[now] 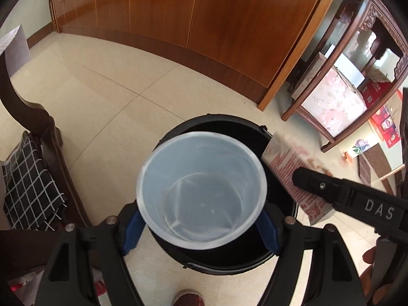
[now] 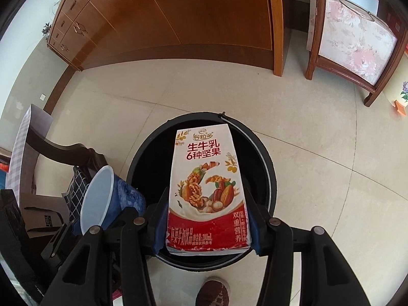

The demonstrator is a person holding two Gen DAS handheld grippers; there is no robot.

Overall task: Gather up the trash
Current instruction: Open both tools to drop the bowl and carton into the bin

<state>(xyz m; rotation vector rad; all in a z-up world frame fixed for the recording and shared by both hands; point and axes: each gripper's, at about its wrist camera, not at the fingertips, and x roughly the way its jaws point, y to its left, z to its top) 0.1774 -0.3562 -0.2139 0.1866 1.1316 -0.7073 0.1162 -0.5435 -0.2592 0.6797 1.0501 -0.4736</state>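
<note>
The left gripper is clamped on an empty plastic cup, held directly over the black bin. The right gripper is closed on a milk carton, also above the bin. The bin interior appears dark; contents cannot be determined.

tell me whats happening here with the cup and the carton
A person holds a gripper in each hand above a black bin on the tiled floor. The left gripper is clamped on an empty plastic cup; the right gripper is clamped on a milk carton. Both are over the bin's opening, not yet dropped.
</note>
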